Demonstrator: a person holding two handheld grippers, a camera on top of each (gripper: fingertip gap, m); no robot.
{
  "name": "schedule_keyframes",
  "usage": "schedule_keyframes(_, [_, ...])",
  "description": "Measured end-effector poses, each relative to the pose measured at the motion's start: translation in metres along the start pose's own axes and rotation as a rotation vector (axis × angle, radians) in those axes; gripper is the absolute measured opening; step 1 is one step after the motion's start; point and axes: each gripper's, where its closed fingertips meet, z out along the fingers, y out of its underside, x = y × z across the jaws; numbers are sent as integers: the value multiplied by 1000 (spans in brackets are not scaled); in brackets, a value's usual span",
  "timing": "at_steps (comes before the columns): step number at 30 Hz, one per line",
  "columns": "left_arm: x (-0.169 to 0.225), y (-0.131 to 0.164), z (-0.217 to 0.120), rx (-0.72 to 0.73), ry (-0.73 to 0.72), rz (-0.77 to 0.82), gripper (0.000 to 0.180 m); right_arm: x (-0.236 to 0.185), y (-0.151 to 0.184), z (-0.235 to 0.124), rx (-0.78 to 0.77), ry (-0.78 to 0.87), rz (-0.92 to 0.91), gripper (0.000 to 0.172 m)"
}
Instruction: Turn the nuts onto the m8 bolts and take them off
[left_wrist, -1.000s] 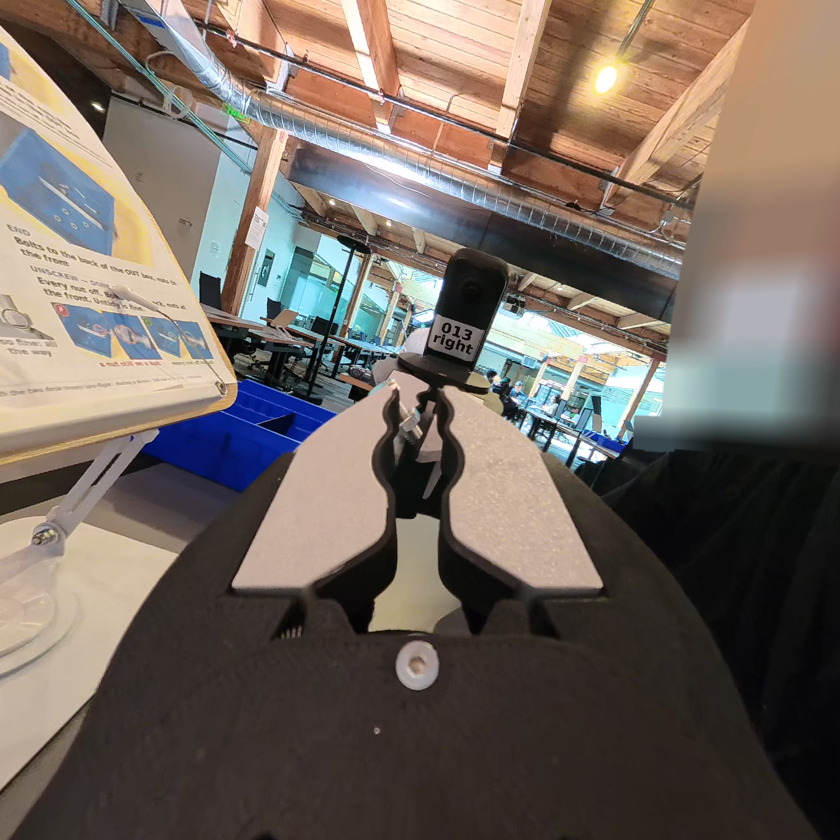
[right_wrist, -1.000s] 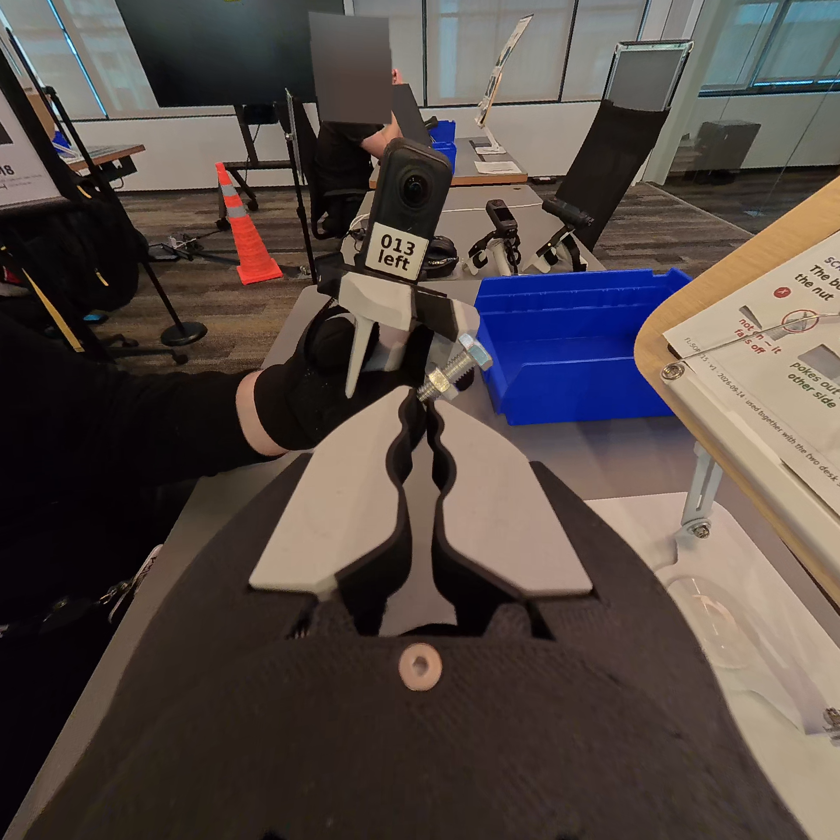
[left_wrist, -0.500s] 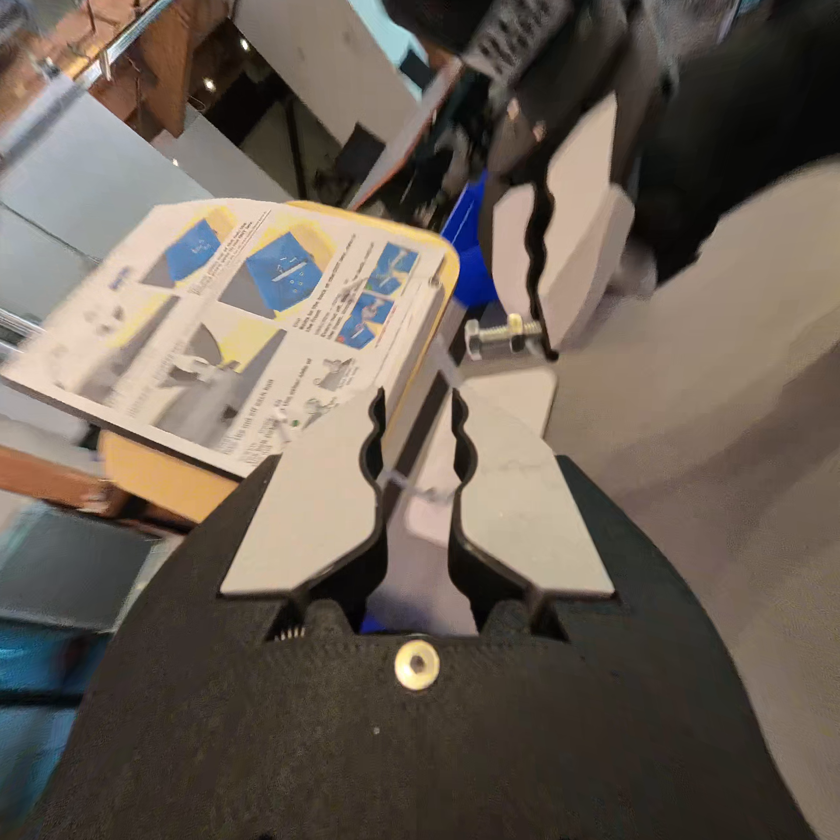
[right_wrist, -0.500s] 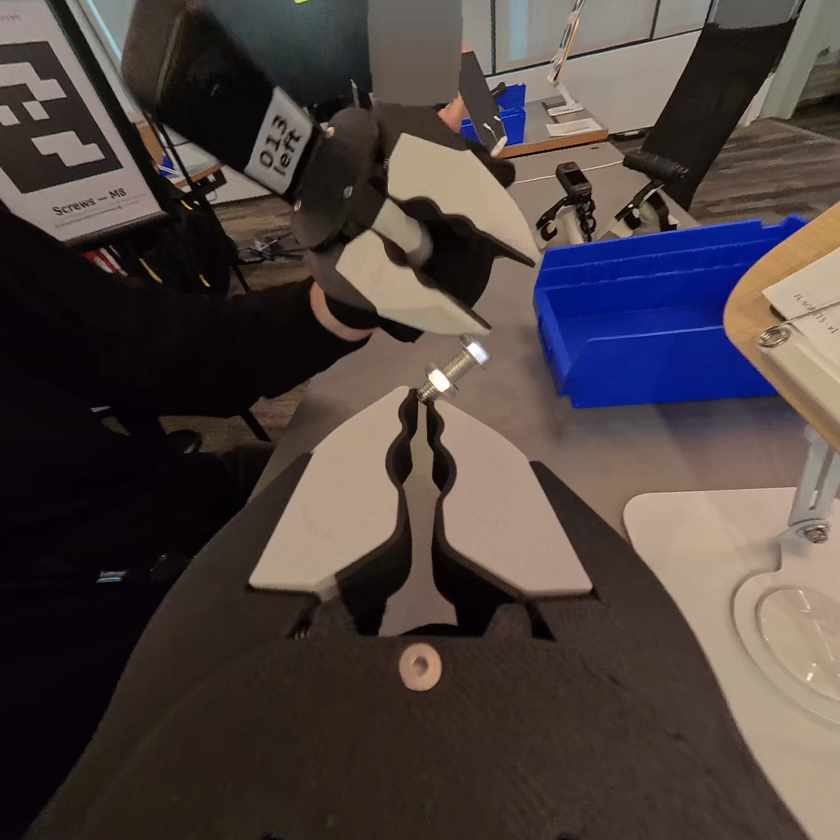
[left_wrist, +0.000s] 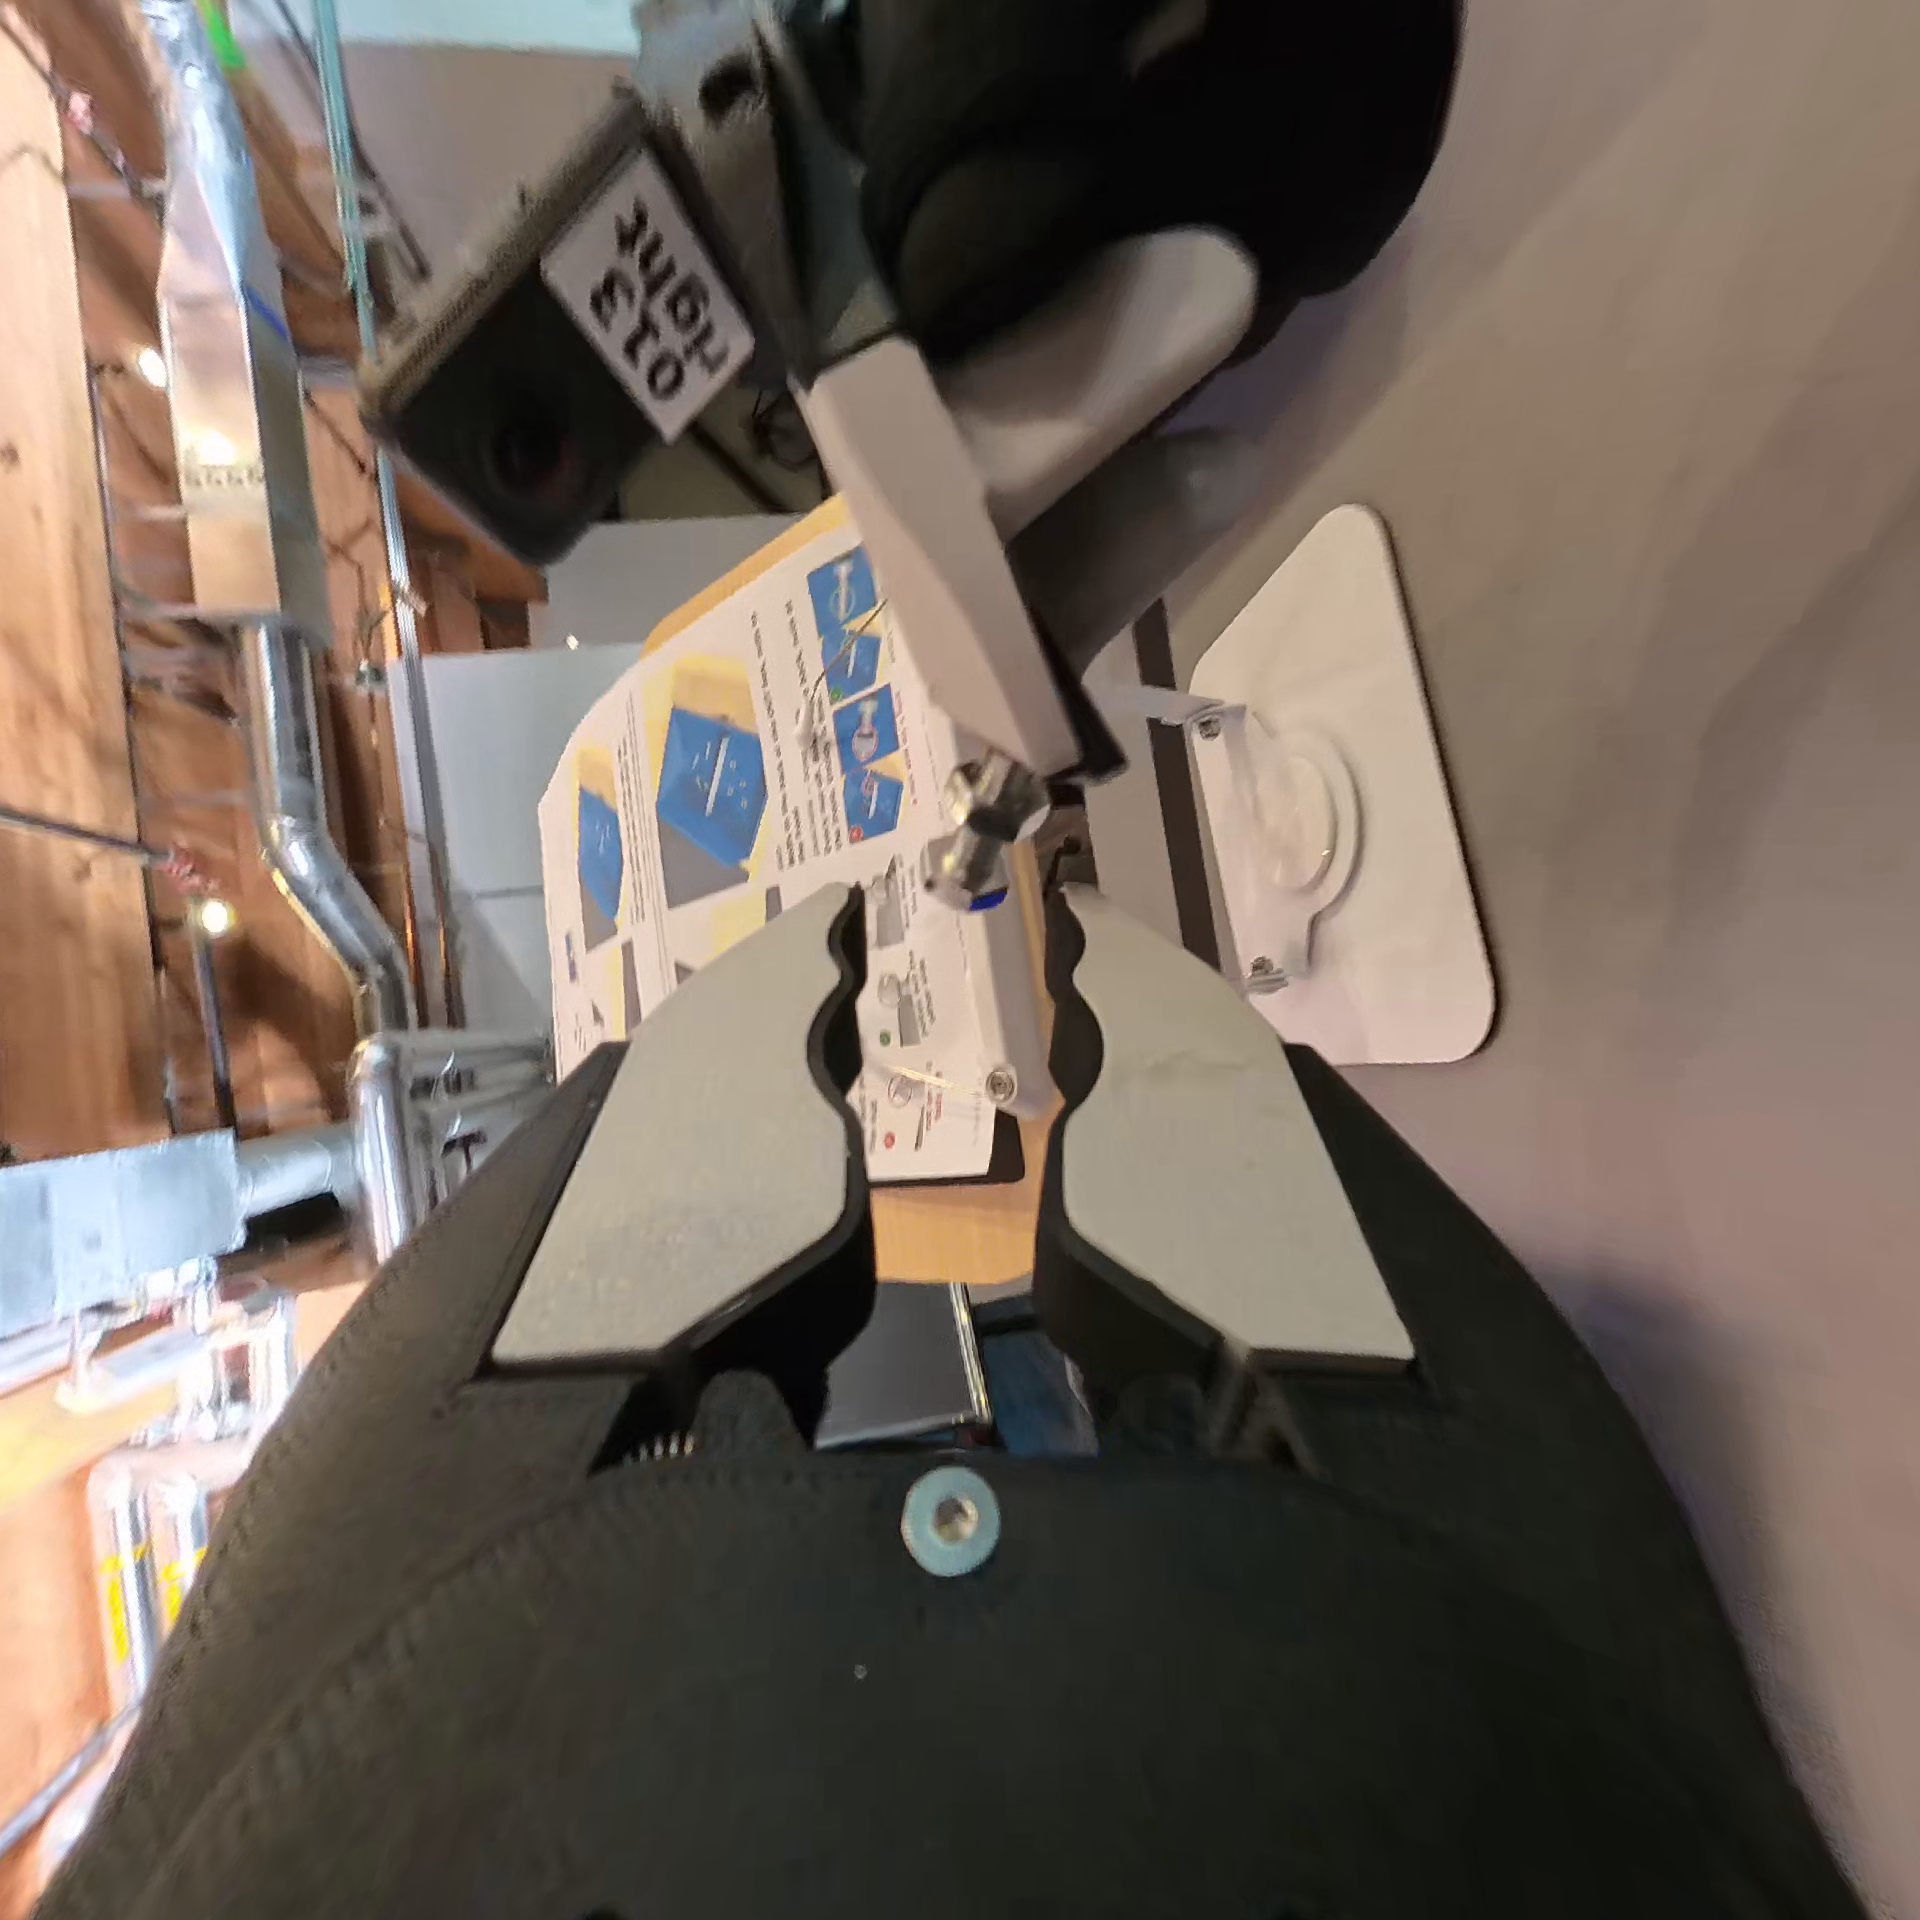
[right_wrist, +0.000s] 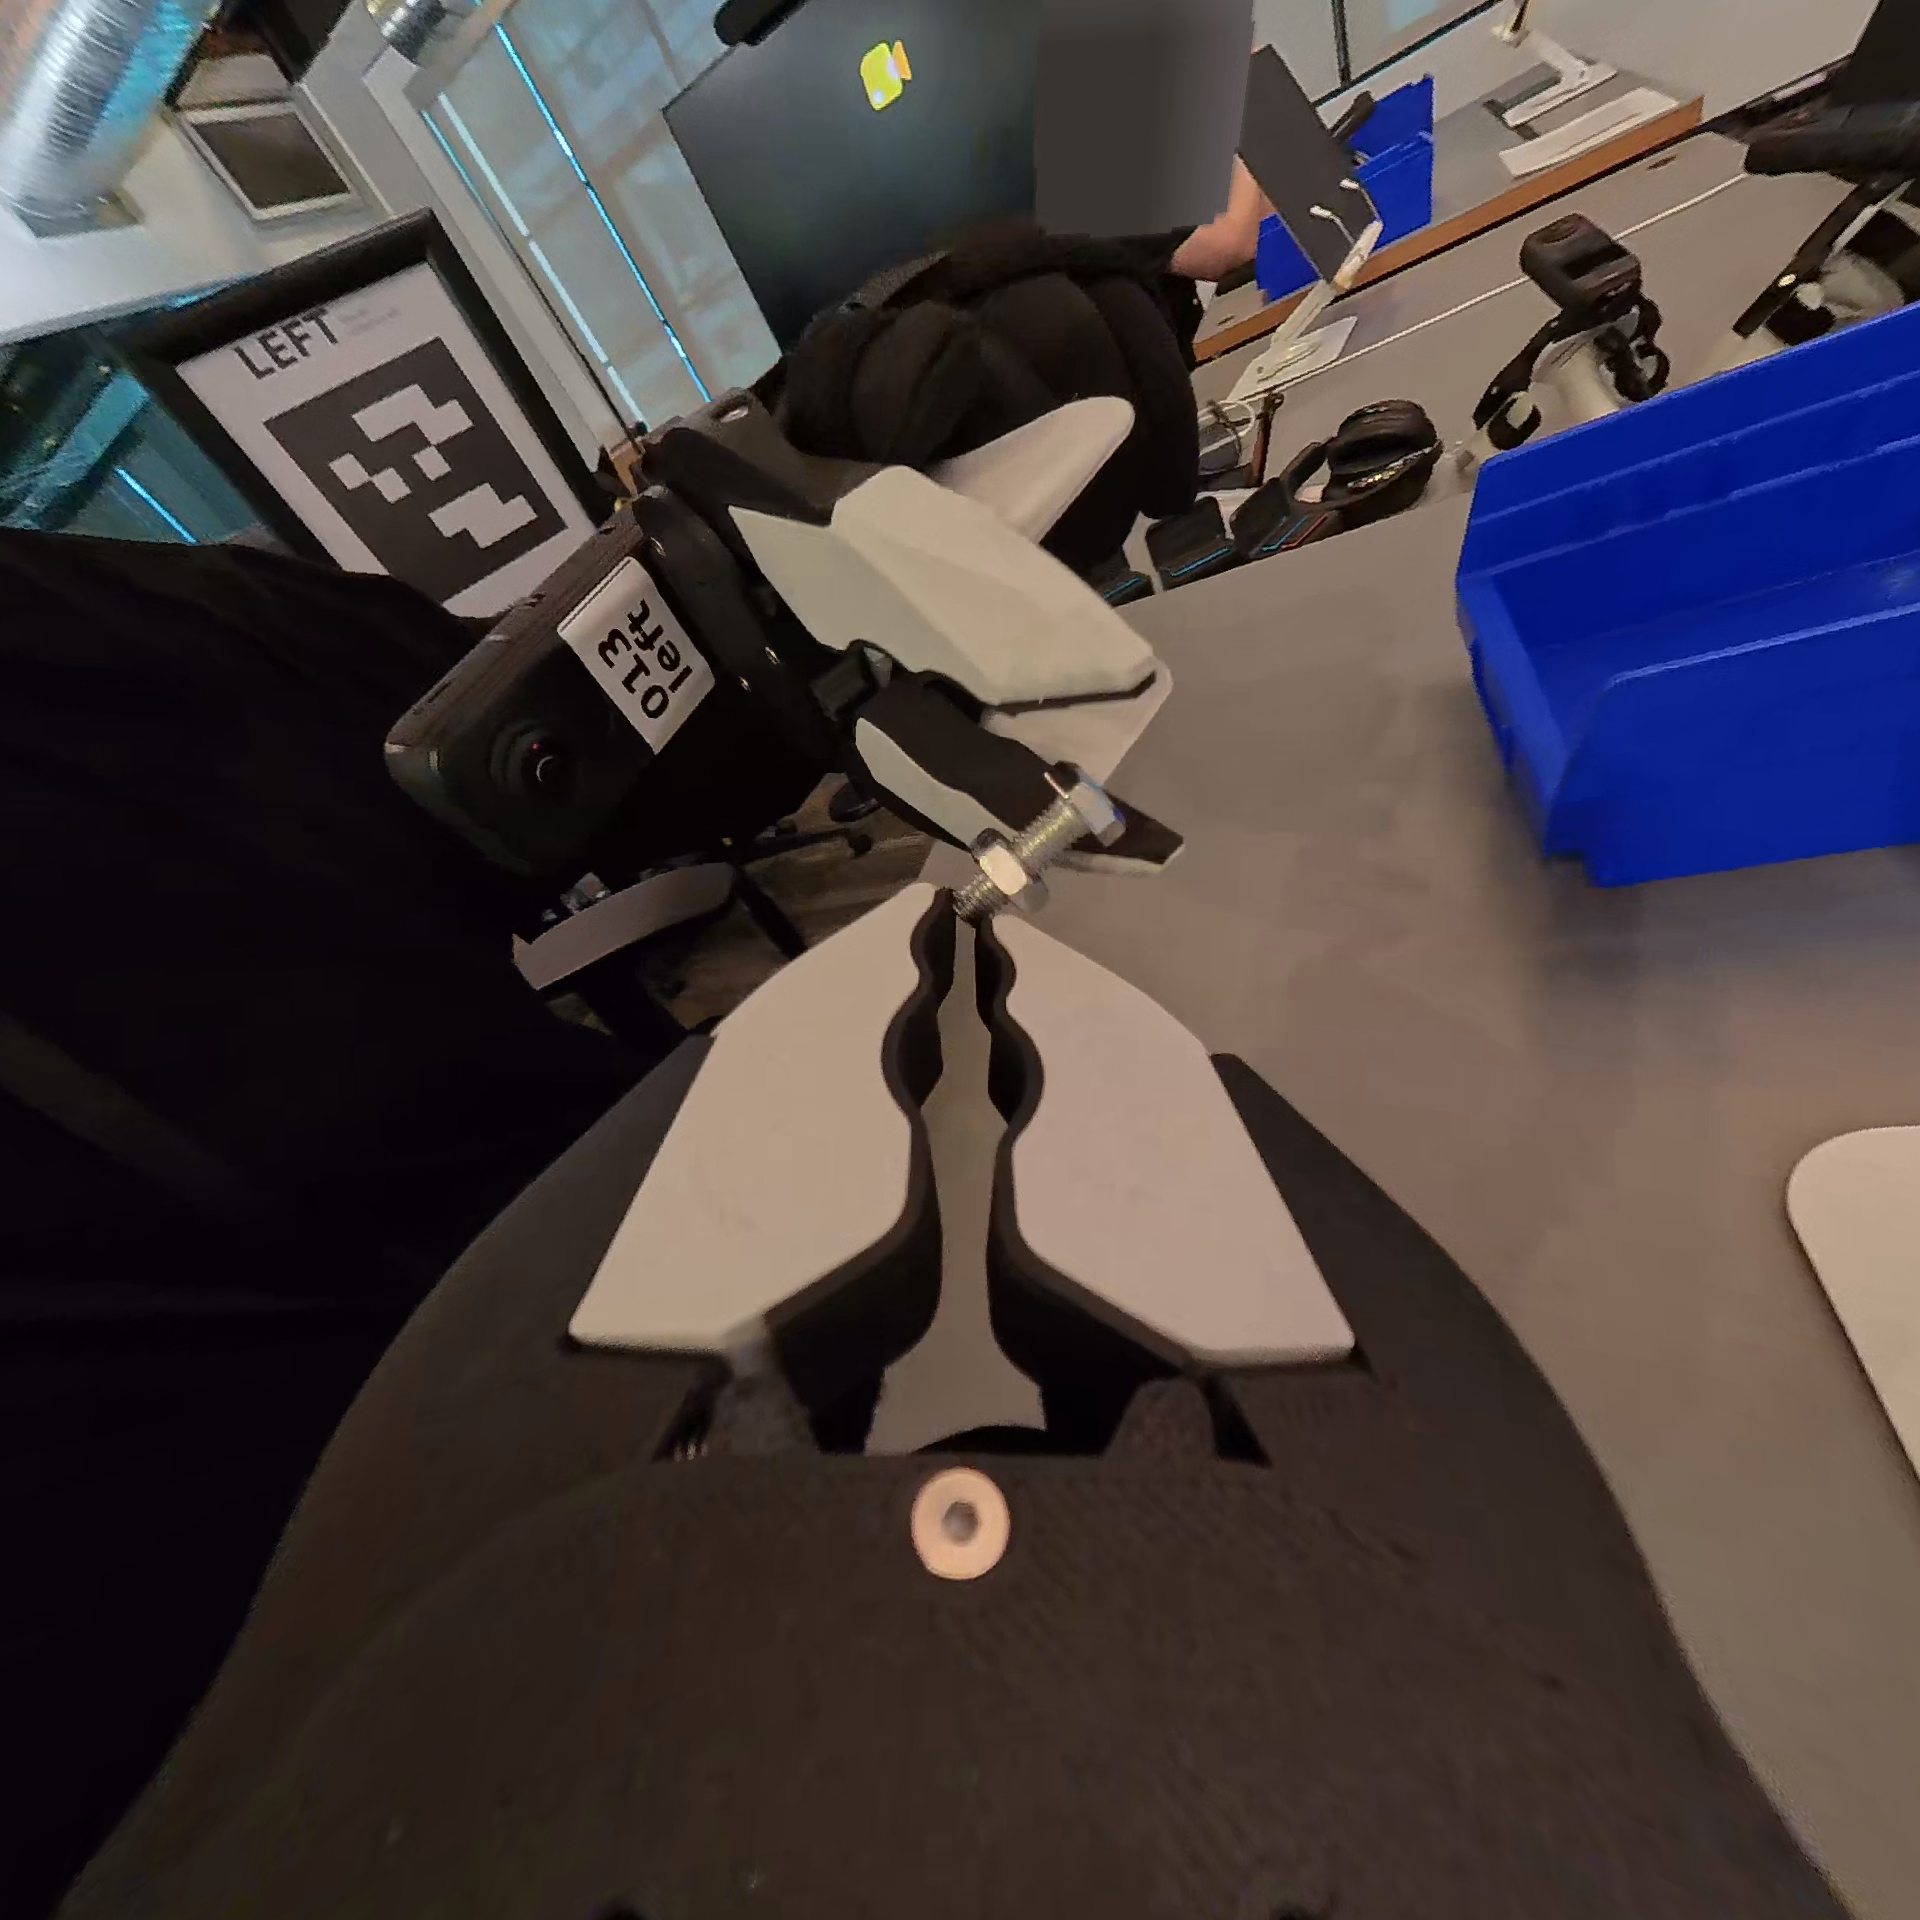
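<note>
My right gripper (right_wrist: 966, 914) is shut on the threaded tip of a silver M8 bolt (right_wrist: 1039, 842), which sticks out ahead and up to the right. A hex nut (right_wrist: 1003, 873) sits on the thread close to my fingertips. The bolt's head (right_wrist: 1086, 805) is at the far end. My left gripper (right_wrist: 1112, 810) is rolled on its side and its open fingers straddle that head without pressing on it. In the left wrist view my left gripper (left_wrist: 961, 914) is open, with the bolt (left_wrist: 982, 831) just ahead of the tips and the right gripper (left_wrist: 1070, 764) behind it.
A blue bin (right_wrist: 1704, 665) stands on the grey table (right_wrist: 1351, 987) to the right. An instruction sheet on a clipboard stand (left_wrist: 727, 790) rises from a white base plate (left_wrist: 1351, 790). A person in black sleeves holds the grippers. The tips of one gripper are about 4 cm away from the tips of the other.
My left gripper opened off the bolt, drew back, rolled about a quarter turn and came back open around the bolt's head. My right gripper kept hold of the bolt's tip throughout.
</note>
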Motion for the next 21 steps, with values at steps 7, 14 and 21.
schedule_keyframes(7, [4, -16, -3, 43, 32, 67, 23, -11, 6, 4, -27, -93, 53, 4])
schedule_keyframes(14, [11, -21, -4, 53, 82, 59, 15, -16, 11, 4, -53, -144, 81, 3])
schedule_keyframes(21, [12, -11, 3, 37, 141, -277, 15, -3, 1, -5, -19, -31, 34, 29])
